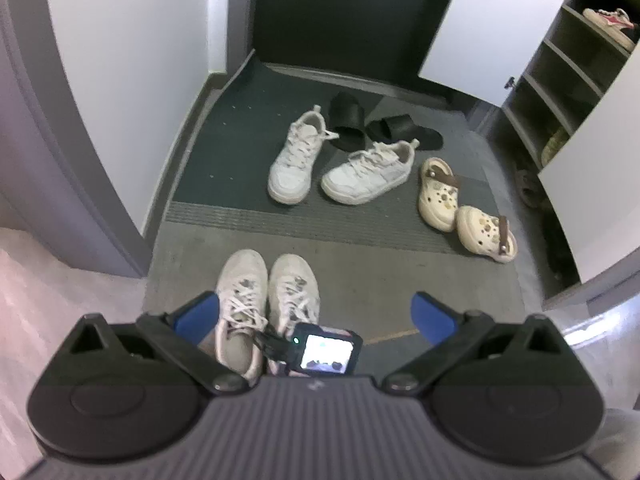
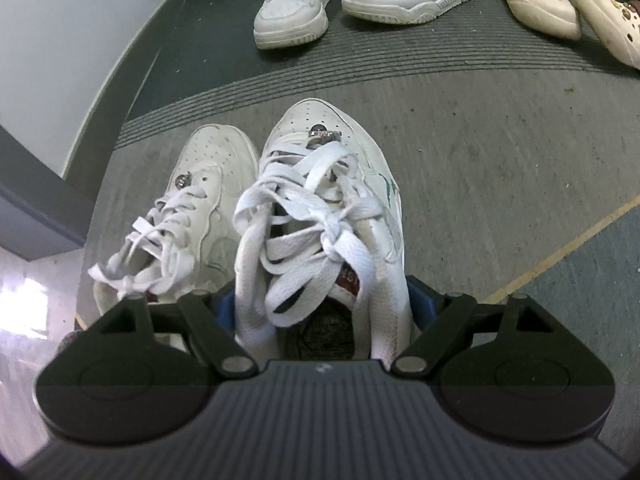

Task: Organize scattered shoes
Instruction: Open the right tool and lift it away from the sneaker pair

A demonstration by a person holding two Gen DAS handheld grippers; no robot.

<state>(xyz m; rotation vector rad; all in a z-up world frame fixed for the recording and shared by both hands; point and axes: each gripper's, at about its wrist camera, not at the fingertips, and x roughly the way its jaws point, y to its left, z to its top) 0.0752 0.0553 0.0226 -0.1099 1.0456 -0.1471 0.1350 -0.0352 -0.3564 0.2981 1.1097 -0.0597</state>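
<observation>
Left wrist view: looking down over an entryway floor [image 1: 400, 280] strewn with shoes. Left gripper [image 1: 316, 312] spread wide, blue fingers [image 1: 200, 312] parted with nothing between the pads, hovering above a pair of white laced sneakers [image 1: 248, 292] standing side by side, toes pointing away. Just below, the back of the right gripper [image 1: 326, 350] showing with its small lit screen, down at the heel end of the right-hand sneaker. Farther off, on the dark mat [image 1: 224, 152]: a second white pair [image 1: 340, 164], toes angled apart, with two black slides [image 1: 348, 120] lying behind them. To the right, two cream clogs [image 1: 464, 204] with brown straps, nearly touching. At far right, an open shoe cabinet [image 1: 560, 92] with stacked shelves: a pink-and-white sneaker [image 1: 610, 26] on an upper shelf, something pale on a lower one, too blurred to name.

Right wrist view: right gripper [image 2: 322, 304] straddling the heel of the nearer white sneaker [image 2: 320, 208], blue fingers [image 2: 226, 308] set against both sides of the collar, clamped on the shoe. Its mate [image 2: 192, 208] sitting just to the left, laces loose.
</observation>
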